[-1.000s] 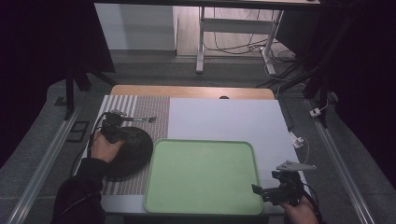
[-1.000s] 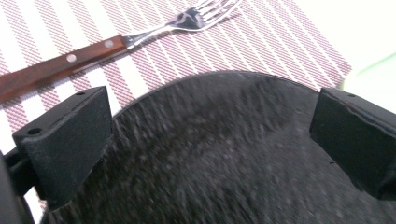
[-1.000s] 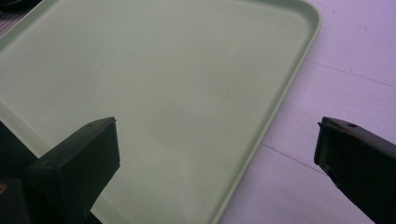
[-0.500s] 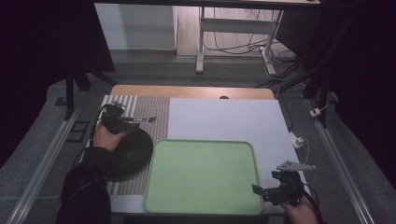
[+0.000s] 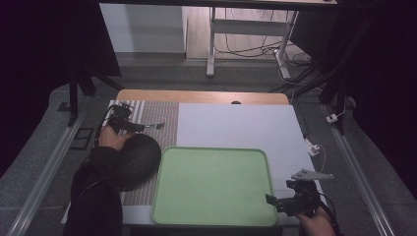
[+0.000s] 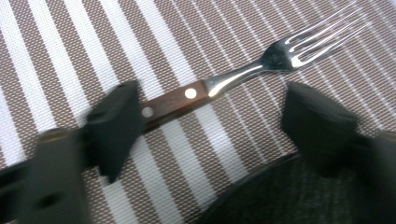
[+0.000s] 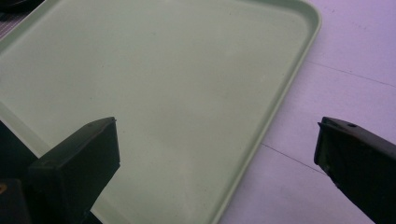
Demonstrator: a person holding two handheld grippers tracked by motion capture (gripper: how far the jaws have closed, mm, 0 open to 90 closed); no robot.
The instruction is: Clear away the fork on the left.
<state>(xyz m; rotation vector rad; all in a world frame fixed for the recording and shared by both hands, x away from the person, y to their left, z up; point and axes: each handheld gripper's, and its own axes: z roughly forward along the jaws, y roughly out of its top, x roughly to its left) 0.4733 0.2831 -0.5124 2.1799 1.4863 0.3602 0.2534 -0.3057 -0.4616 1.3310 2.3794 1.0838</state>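
The left gripper [image 6: 212, 126], jaws just narrowing but not gripping, is straddling the wooden-handled steel fork [image 6: 219, 84]; centring on the handle is advisable. The right gripper [image 7: 217, 154] is hovering wide.

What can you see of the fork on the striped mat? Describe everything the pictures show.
The fork is shiny metal with four tines and a dark brown, wood-like handle with two pale rivets. It lies flat on the brown-and-white striped mat, beyond the black plate. The left gripper has just been closing; the fork lies between its jaws, one jaw covering the handle's end, not clearly gripped.
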